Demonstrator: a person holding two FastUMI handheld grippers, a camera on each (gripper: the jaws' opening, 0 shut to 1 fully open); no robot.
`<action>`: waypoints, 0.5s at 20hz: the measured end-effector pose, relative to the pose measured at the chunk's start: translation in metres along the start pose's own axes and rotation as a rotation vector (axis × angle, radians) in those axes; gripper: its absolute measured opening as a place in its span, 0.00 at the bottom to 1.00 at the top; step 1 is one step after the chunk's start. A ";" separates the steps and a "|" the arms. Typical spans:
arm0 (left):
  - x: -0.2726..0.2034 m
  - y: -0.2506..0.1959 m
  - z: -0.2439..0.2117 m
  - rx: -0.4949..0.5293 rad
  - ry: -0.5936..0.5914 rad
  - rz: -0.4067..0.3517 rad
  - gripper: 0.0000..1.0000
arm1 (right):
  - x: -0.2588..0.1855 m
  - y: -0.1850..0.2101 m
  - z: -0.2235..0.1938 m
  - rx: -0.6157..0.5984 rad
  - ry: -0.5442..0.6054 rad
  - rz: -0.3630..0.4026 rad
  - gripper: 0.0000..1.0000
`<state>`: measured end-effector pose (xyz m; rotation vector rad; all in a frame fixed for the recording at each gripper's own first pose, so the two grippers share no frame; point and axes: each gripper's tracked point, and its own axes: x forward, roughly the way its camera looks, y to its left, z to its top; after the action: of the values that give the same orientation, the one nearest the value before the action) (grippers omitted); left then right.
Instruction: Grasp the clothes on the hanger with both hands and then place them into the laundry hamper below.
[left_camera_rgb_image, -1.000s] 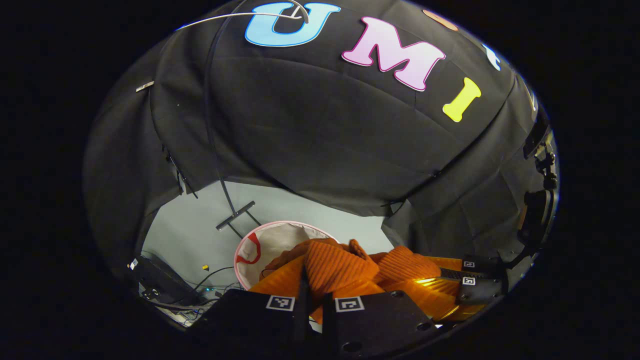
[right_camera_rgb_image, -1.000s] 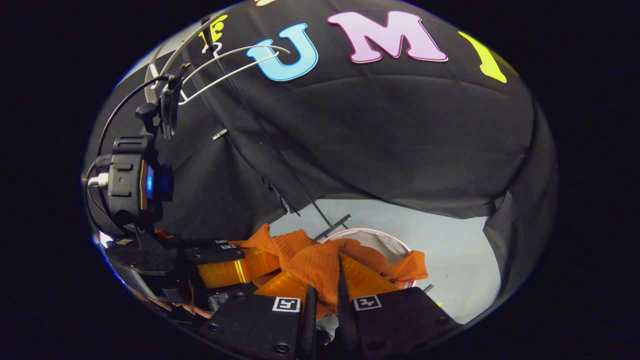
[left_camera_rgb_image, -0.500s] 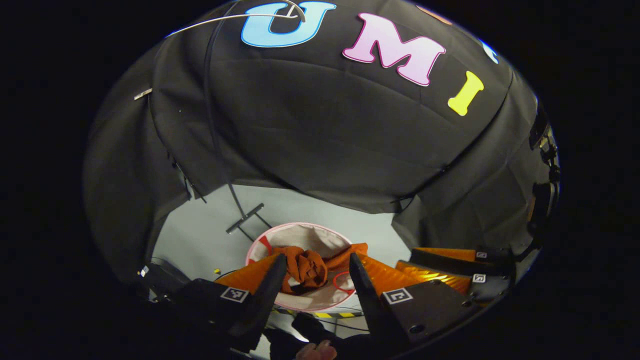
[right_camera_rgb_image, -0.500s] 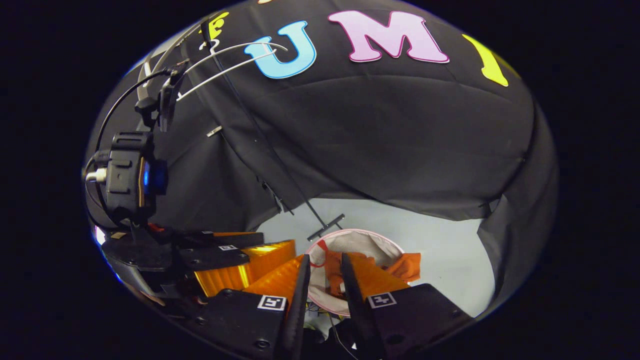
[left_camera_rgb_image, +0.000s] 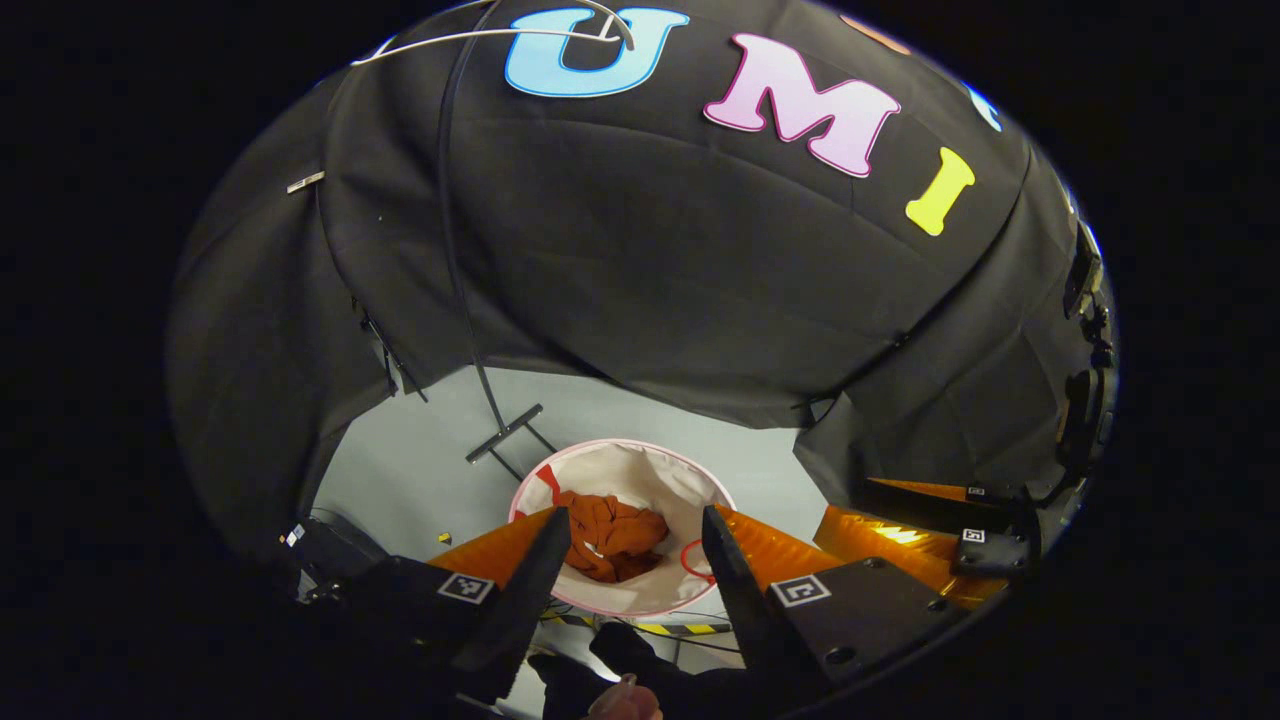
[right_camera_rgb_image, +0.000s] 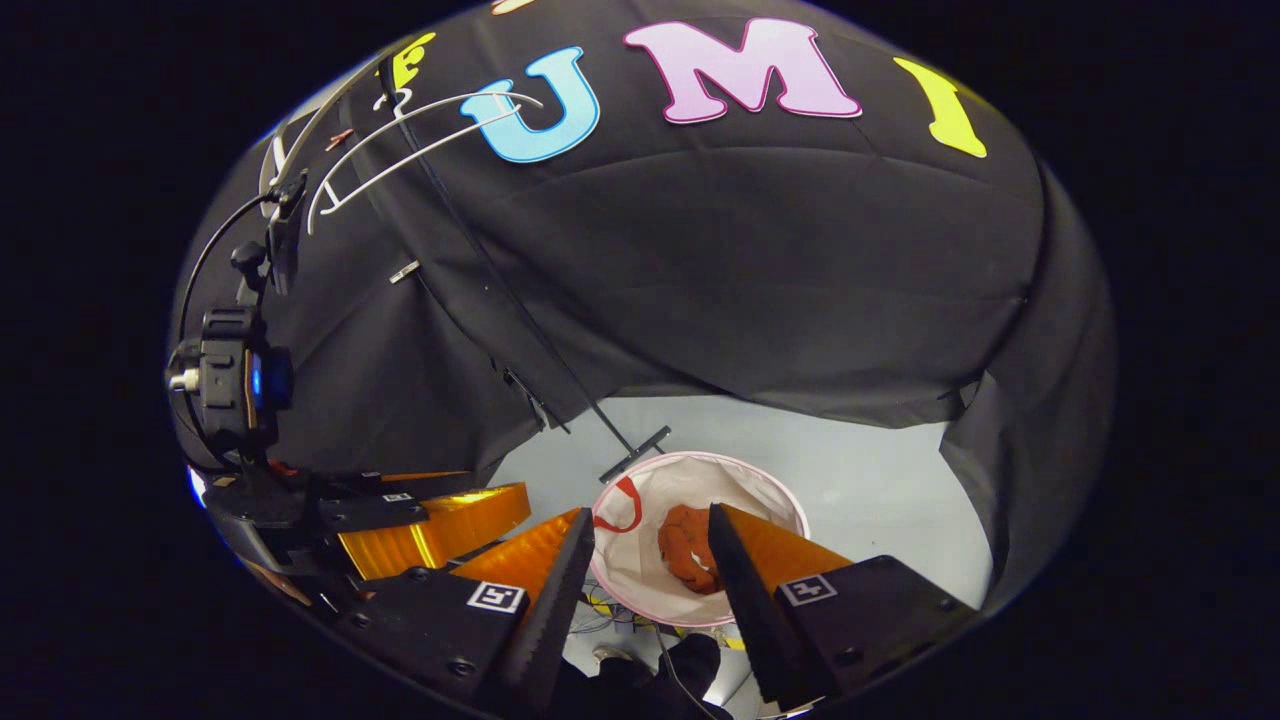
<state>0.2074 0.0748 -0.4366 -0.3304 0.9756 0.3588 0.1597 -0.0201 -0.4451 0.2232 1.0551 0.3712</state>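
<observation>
The orange knitted garment (left_camera_rgb_image: 612, 535) lies crumpled inside the round white laundry hamper (left_camera_rgb_image: 640, 470) on the floor below. In the right gripper view the same garment (right_camera_rgb_image: 688, 548) sits at the bottom of the hamper (right_camera_rgb_image: 745, 478). My left gripper (left_camera_rgb_image: 628, 528) hangs above the hamper, open, with nothing between its fingers. My right gripper (right_camera_rgb_image: 650, 528) is also open and empty over the hamper. The left gripper (right_camera_rgb_image: 400, 505) shows at the left of the right gripper view. The bare white wire hanger (right_camera_rgb_image: 400, 150) hangs high on the rack.
A thin black rack pole (left_camera_rgb_image: 460, 260) runs down to a cross foot (left_camera_rgb_image: 503, 433) on the grey floor behind the hamper. Cables and a dark box (left_camera_rgb_image: 330, 560) lie at the lower left. The other gripper (left_camera_rgb_image: 940, 540) is close on the right.
Both grippers went from shut on the orange garment to open. The garment dropped away from the fingers and settled in the hamper. Both grippers have risen a little.
</observation>
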 end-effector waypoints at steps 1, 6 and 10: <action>-0.001 -0.001 0.000 -0.001 -0.004 -0.003 0.86 | -0.001 0.001 0.000 0.000 -0.001 0.001 0.78; -0.011 -0.001 -0.002 0.017 -0.030 0.000 0.95 | -0.007 -0.001 0.002 -0.013 -0.023 -0.011 0.99; -0.035 0.008 -0.005 0.105 -0.095 0.034 0.96 | -0.013 0.001 0.002 -0.012 -0.041 -0.023 0.99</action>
<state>0.1825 0.0747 -0.4098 -0.2000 0.9045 0.3493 0.1557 -0.0249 -0.4332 0.2073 1.0139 0.3511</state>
